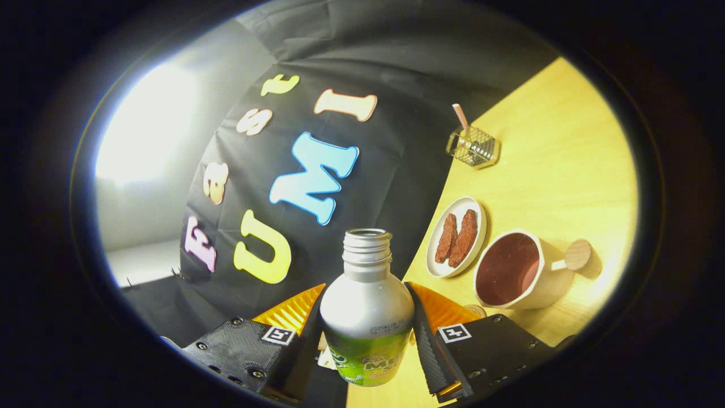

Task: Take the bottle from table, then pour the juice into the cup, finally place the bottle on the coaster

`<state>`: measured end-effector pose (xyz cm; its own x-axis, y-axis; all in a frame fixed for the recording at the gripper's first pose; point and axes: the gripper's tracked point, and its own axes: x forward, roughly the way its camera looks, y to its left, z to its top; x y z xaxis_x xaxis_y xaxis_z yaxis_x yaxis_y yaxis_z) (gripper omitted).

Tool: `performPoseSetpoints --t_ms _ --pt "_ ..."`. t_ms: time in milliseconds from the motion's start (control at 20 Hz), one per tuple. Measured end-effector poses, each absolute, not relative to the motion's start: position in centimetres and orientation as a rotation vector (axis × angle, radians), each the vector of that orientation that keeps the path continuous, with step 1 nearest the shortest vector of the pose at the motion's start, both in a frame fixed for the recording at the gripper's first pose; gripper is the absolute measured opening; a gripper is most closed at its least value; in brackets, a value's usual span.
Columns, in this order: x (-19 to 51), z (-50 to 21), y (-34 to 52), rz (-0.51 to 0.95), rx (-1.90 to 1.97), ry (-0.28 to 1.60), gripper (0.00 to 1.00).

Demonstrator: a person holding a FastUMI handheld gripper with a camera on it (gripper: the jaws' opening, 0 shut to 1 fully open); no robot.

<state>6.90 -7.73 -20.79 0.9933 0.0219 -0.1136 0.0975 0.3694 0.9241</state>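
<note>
The gripper [367, 334] is clenched on the bottle [367, 306], both fingers pressed against its rounded metal body, silver above and green-labelled below. The threaded neck is uncapped and points away along the fingers, the view rolled so the wooden table [566, 158] runs up one side. The cup [512, 271], a pale, smooth mug with a round wooden knob handle, lies to the bottle's right, holding dark red liquid. Beyond the cup is a white oval dish [457, 237] with two brown pieces. A small disc at the cup's near edge may be the coaster [474, 310]
</note>
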Motion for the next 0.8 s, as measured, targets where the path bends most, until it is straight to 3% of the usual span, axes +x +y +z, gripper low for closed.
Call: performPoseSetpoints --t_ms 800 --pt "8.2 -13.6 -6.1 -0.133 0.254 0.157 0.77"
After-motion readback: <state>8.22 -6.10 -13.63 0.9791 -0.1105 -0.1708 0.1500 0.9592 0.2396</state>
